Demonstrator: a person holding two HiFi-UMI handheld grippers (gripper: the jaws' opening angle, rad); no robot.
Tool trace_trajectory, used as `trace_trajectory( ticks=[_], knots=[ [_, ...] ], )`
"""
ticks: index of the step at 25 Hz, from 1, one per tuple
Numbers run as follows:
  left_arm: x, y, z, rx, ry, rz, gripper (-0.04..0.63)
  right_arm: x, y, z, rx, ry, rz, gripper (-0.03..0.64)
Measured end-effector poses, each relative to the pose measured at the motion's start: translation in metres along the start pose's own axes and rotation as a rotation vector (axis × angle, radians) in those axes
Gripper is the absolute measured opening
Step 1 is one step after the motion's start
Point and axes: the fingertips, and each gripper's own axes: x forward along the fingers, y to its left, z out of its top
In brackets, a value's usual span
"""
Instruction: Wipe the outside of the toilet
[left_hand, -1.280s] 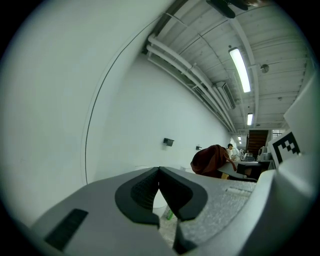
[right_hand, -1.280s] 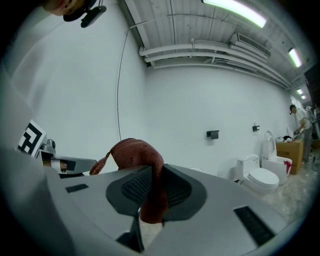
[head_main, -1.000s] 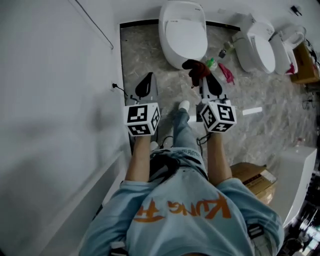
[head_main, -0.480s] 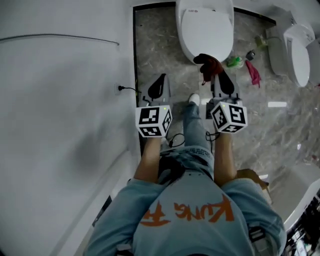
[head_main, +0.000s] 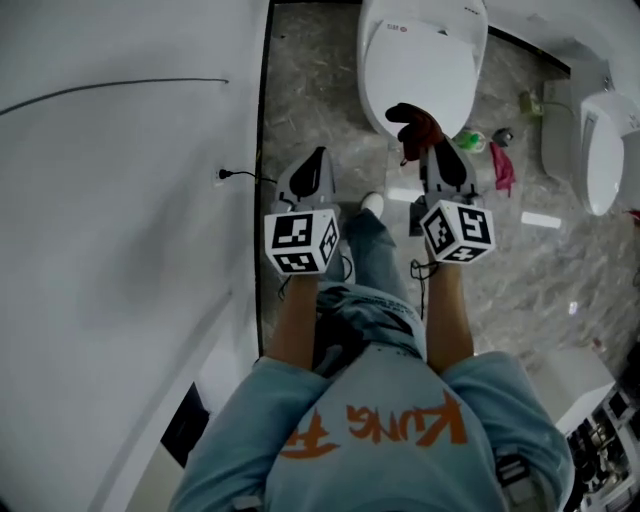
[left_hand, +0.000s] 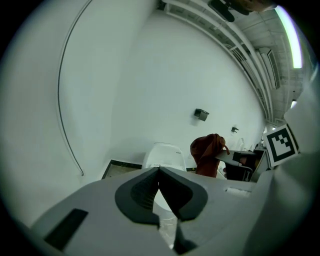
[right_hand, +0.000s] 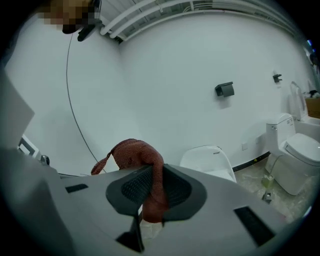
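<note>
Three cameras around one toilet (head_main: 425, 60)
The head view looks steeply down from high in front of the toilet; both gripper views sit lower and nearer, facing its front and the wall (right_hand: 165, 75) behind it. All three share toilet and red cloth (head_main: 415, 125).

Your right tongs (right_hand: 150, 192): matt grey plastic, clamping a coarse-knit red cloth (right_hand: 132, 152); toilet (head_main: 420, 60): glossy white ceramic; floor (head_main: 310, 100): veined grey stone.
</note>
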Motion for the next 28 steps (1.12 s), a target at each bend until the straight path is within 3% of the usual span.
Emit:
trace_trajectory(
  ticks=[8,11,17,23,28],
  knots=[
    [0.066,0.074,-0.038,-0.080,0.013,0.049,-0.006,0.067,0.018,-0.041,-0.083,0.072,0.078,0.061],
    [0.107,0.109,-0.037,-0.075,0.007,0.063,-0.006,0.110,0.019,-0.061,-0.086,0.092,0.085,0.060],
    [0.141,0.156,-0.071,-0.098,0.058,0.050,-0.006,0.158,0.033,-0.124,-0.075,0.177,0.068,0.060],
    [0.167,0.168,-0.113,-0.129,0.122,0.021,-0.006,0.192,0.035,-0.170,-0.093,0.231,0.037,0.060],
    [0.188,0.174,-0.137,-0.126,0.185,-0.012,-0.006,0.220,0.032,-0.202,-0.173,0.279,0.026,0.060]
  ],
)
